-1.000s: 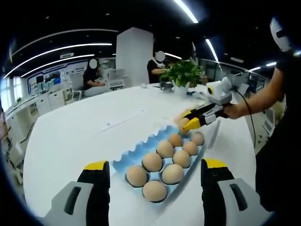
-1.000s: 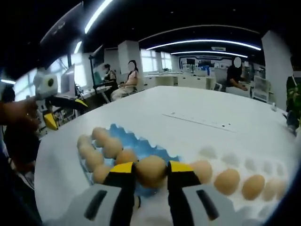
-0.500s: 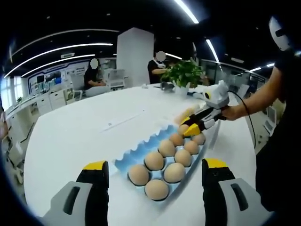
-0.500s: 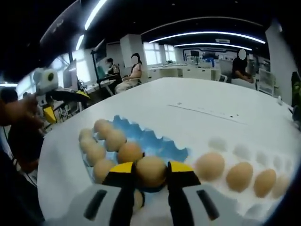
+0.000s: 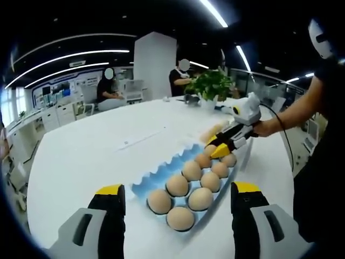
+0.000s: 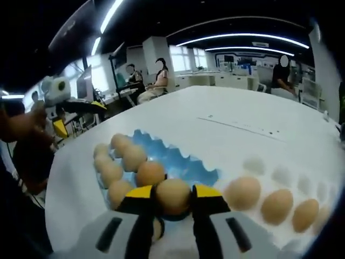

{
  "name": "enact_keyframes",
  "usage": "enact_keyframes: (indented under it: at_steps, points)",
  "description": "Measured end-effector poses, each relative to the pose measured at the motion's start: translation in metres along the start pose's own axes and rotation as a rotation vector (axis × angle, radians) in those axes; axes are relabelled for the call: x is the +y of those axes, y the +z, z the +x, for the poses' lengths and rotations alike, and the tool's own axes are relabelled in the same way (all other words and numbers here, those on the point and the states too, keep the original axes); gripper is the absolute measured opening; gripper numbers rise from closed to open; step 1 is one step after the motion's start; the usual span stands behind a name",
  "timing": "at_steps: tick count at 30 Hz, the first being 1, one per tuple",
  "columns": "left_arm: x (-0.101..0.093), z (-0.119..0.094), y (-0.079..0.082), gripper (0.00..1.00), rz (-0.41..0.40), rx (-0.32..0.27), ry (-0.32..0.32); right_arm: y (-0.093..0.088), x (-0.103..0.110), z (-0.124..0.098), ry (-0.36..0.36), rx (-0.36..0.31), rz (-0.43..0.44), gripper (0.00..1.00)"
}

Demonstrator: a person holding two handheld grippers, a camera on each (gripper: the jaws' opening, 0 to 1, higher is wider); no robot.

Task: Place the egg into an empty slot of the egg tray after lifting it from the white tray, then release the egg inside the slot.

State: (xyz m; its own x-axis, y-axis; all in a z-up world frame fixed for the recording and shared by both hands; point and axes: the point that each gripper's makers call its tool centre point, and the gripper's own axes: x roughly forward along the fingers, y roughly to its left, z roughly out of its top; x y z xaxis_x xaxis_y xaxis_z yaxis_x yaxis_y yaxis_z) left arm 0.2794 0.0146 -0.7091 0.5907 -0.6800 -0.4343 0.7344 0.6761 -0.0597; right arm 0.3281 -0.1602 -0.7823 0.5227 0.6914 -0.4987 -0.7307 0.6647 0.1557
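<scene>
A: Room and surface? Office under strip lights; white table [image 5: 81, 156], potted plant [image 5: 211, 83].

B: Blue egg tray [image 6: 178, 162] beside white tray [image 6: 280, 178], both holding eggs.

A: Grippers? Right gripper [image 6: 173, 200] clamps the egg [image 6: 173, 195] above the blue tray's edge; long axis unclear. Left gripper [image 5: 178, 195] gapes wide, holding nothing.

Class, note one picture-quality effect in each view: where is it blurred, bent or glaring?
Left gripper view: the white table edge bows from fisheye distortion; ceiling light strips glare. Right gripper view: brown eggs in the white tray smear at the right.
</scene>
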Motion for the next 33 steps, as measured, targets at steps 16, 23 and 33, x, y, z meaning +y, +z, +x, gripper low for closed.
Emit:
enact_keyframes:
  at_steps: [16, 23, 33]
  points:
    - [0.001, -0.001, 0.000, 0.80, 0.001, 0.003, 0.006, 0.000, 0.001, -0.002, -0.006, -0.012, -0.001, 0.27]
    - [0.001, 0.000, 0.001, 0.81, 0.001, 0.000, 0.003, 0.023, -0.023, -0.035, -0.135, -0.140, 0.024, 0.25]
    - [0.000, 0.001, 0.002, 0.80, 0.002, -0.002, 0.000, 0.022, -0.067, -0.051, -0.323, -0.145, 0.061, 0.25]
